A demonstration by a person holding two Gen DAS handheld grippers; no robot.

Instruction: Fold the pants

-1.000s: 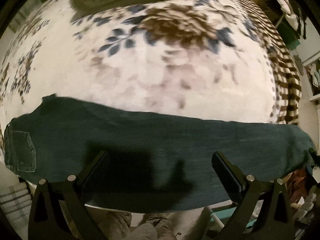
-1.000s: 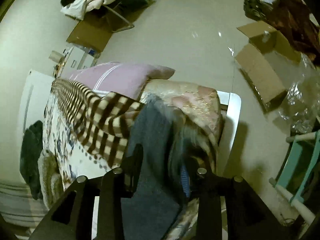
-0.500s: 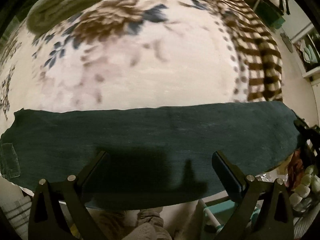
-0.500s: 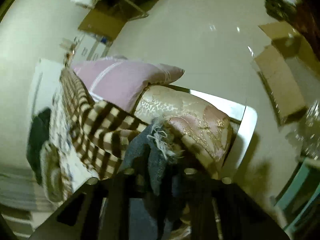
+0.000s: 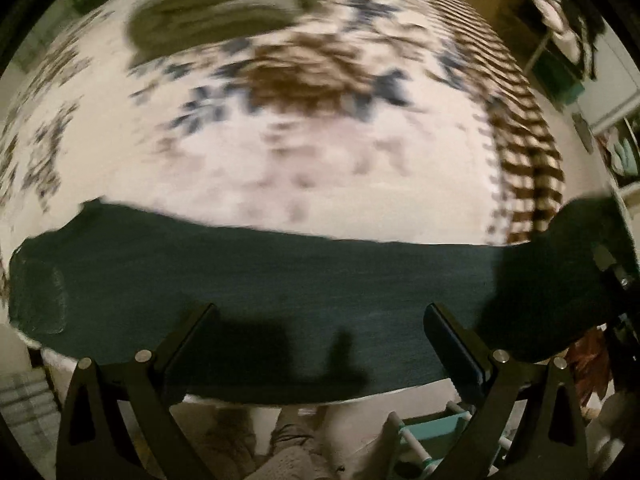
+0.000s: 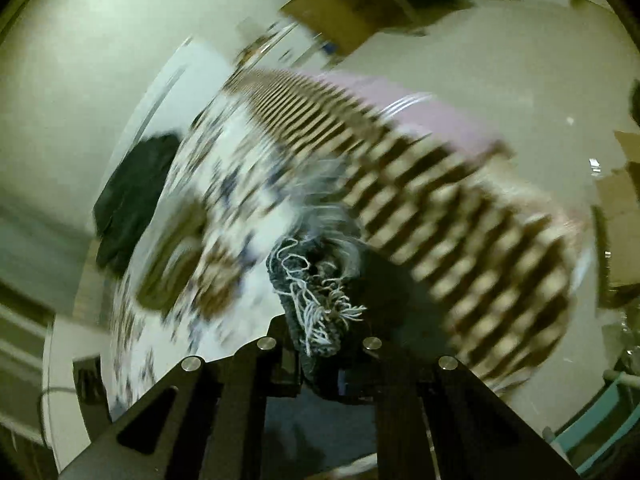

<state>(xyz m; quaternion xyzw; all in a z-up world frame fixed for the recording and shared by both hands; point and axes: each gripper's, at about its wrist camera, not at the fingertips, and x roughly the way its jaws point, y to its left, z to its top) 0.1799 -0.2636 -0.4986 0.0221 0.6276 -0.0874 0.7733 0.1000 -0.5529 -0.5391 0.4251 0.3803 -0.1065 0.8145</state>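
Note:
Dark green pants (image 5: 280, 272) lie stretched in a long band across the near edge of the floral bed cover (image 5: 280, 168), back pocket at the left end. My left gripper (image 5: 320, 320) hovers open above the middle of the band, nothing between its fingers. The band's right end (image 5: 580, 240) is raised off the bed, next to my right gripper (image 5: 616, 272) at the frame's edge. In the right wrist view my right gripper (image 6: 320, 356) is shut on the frayed hem (image 6: 316, 292) of the pants, white threads sticking out past the pads. Both views are motion-blurred.
A folded beige blanket (image 5: 224, 16) lies at the far side of the bed. A brown striped blanket (image 6: 440, 200) and a pink pillow (image 6: 420, 112) cover the head end. A dark garment (image 6: 132, 196) sits by the wall. Cardboard boxes (image 6: 348, 4) stand on the floor; a teal rack (image 5: 432, 436) stands below.
My right gripper closed on the frayed hem, then rose and rolled, so its view swung over the bed. The pants' right end lifted. My left gripper shifted but stayed open.

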